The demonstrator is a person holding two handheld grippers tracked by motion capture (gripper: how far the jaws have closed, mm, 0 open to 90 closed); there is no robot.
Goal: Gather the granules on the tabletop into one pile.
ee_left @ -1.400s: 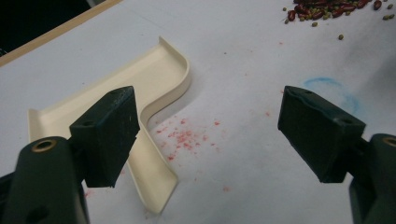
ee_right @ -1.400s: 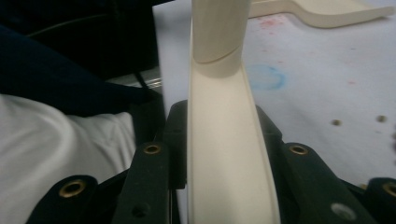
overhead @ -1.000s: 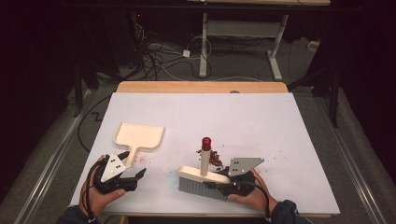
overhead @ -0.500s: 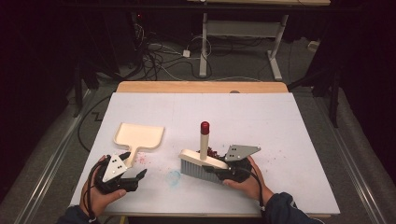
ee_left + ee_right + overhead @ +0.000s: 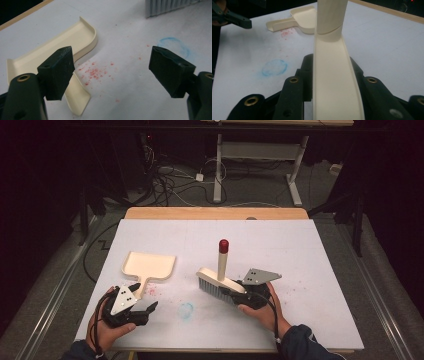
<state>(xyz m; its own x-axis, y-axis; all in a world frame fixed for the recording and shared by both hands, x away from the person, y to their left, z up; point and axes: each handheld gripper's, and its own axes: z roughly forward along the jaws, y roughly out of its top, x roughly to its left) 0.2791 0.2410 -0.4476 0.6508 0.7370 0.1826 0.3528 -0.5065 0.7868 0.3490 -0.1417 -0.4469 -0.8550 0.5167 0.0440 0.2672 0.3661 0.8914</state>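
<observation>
A cream dustpan lies flat at the table's left, its handle pointing toward the person. Red crumbs are scattered just beside that handle. The left gripper rests near it, jaws wide apart and holding nothing. A faint blue ring marks the table between the grippers. To the right, the right gripper is clamped on a cream brush, bristles down on the table, its red-tipped handle upright.

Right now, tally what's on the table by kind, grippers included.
Grippers: 2, left gripper and right gripper
Brush: 1
Dustpan: 1
Pink crumb patch: 1
Blue chalk ring: 1
Total: 6
</observation>
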